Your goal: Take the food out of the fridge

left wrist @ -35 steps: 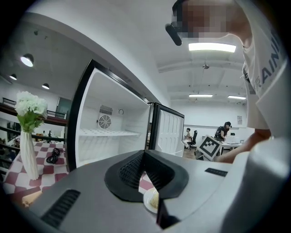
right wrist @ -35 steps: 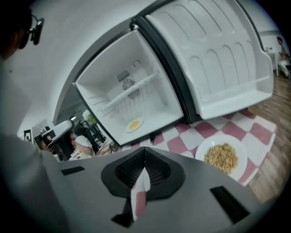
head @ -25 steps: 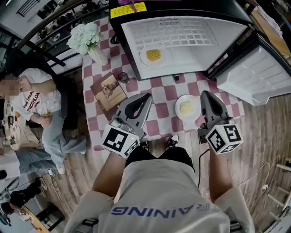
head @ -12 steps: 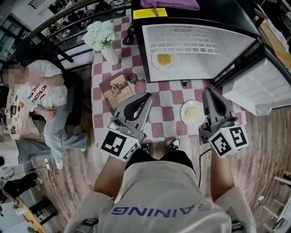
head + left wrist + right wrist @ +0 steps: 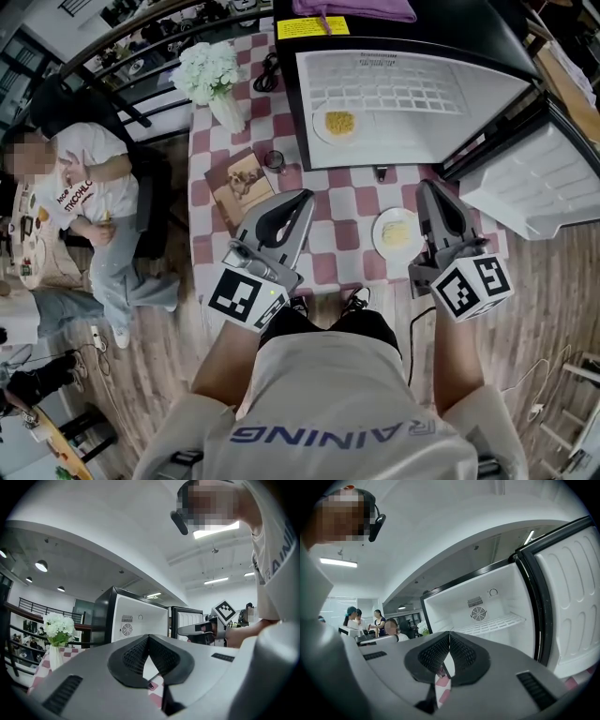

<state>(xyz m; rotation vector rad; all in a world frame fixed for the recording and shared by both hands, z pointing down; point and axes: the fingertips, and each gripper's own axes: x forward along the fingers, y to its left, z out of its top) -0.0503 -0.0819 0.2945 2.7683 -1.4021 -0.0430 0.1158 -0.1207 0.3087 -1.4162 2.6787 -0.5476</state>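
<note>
The open fridge stands at the far end of the checked table. A white plate of yellow food lies on its shelf. A second plate of pale food rests on the table in front of it. My left gripper hovers over the table, left of that plate, shut and empty. My right gripper hangs just right of the plate, also shut with nothing in it. In the right gripper view the touching jaws point at the fridge's wire shelf.
The fridge door swings open at the right. A vase of white flowers, a book and a small dark cup sit on the table's left. A person sits beside the table.
Over the second the head view shifted, so table and fridge slid right in the picture, and both grippers rose slightly. Nothing has moved in the last half second; both stay shut.
</note>
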